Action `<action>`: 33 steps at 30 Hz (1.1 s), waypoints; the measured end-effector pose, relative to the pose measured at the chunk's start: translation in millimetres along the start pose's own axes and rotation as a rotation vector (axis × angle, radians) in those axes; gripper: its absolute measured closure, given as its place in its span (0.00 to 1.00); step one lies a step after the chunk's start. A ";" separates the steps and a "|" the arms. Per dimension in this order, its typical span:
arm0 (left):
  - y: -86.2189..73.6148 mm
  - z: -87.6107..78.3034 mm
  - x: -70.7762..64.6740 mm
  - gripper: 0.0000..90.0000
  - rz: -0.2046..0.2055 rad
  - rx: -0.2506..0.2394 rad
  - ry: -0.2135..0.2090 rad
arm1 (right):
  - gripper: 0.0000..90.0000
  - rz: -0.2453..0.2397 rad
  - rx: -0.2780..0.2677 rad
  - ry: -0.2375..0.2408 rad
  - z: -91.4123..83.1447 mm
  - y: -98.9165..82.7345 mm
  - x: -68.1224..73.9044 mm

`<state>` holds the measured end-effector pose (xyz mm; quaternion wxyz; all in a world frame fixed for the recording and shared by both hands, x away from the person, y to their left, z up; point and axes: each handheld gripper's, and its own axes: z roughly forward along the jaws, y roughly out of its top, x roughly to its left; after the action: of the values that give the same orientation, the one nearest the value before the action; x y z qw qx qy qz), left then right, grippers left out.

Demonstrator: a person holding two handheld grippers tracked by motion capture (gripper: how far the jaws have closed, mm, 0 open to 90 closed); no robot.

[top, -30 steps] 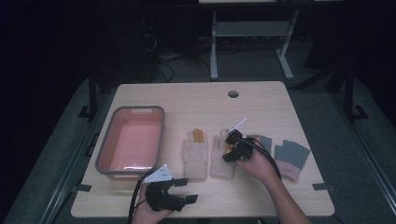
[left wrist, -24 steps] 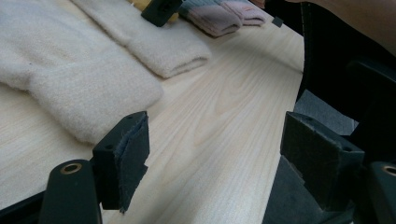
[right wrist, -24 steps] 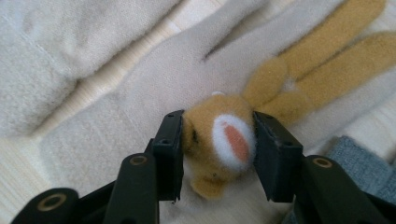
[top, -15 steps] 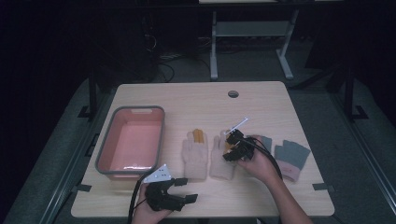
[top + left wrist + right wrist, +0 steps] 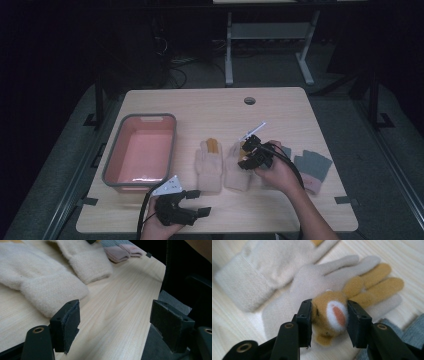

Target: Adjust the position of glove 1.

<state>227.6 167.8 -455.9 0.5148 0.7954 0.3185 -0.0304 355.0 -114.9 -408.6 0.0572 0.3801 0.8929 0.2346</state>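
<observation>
R gripper (image 5: 329, 322): I see its jaws closed in on the tan animal patch (image 5: 329, 315) sewn on the back of the cream glove (image 5: 294, 300); both pads press the patch's sides. In high view it sits just R of table centre, at about 4 o'clock.
L gripper (image 5: 115, 325): jaws spread wide, nothing between them, just bare wood. In high view I see it at the near edge, about 7 o'clock, held in the L hand (image 5: 156, 229).
Second cream glove (image 5: 209, 165): flat, cuff toward me, just L of the pinched one; tan fingers at its far end. Touching or a slim gap between the two, can't tell.
Grey gloves (image 5: 312, 167): pair w/ pink cuffs at 3 o'clock, R of the R hand (image 5: 280, 172); one partly hidden by that hand.
Pink tub (image 5: 142, 152): grey rim, at 9 o'clock, well apart from the gloves.
Table (image 5: 210, 112): light wood, round cable hole (image 5: 249, 100) at 12 o'clock, tape tabs near front corners.
Room: dark; white desk frame (image 5: 265, 35) and cables on the floor beyond the far edge.
</observation>
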 end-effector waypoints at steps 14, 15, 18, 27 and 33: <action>-0.2 0.8 -1.8 0.27 0.011 0.001 -0.001 | 0.66 -0.067 -0.073 0.012 -37.6 24.7 15.8; -0.3 1.0 -1.9 0.27 0.011 0.001 -0.002 | 0.66 -0.081 -0.075 0.024 -39.0 30.1 21.1; -0.4 1.4 -2.9 0.27 0.012 -0.001 -0.005 | 0.65 -0.101 -0.076 0.036 -37.8 37.3 27.5; -0.3 -2.3 -4.0 0.27 0.011 0.000 -0.007 | 0.65 -0.190 -0.053 0.099 -11.6 69.2 50.4; -0.4 -2.5 -4.8 0.27 0.003 -0.008 -0.007 | 0.65 -0.203 -0.008 0.124 7.6 78.6 53.6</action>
<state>222.9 167.8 -453.2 0.5191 0.7937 0.3157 -0.0313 370.6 -26.9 -374.9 0.0271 0.2724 0.9276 0.2543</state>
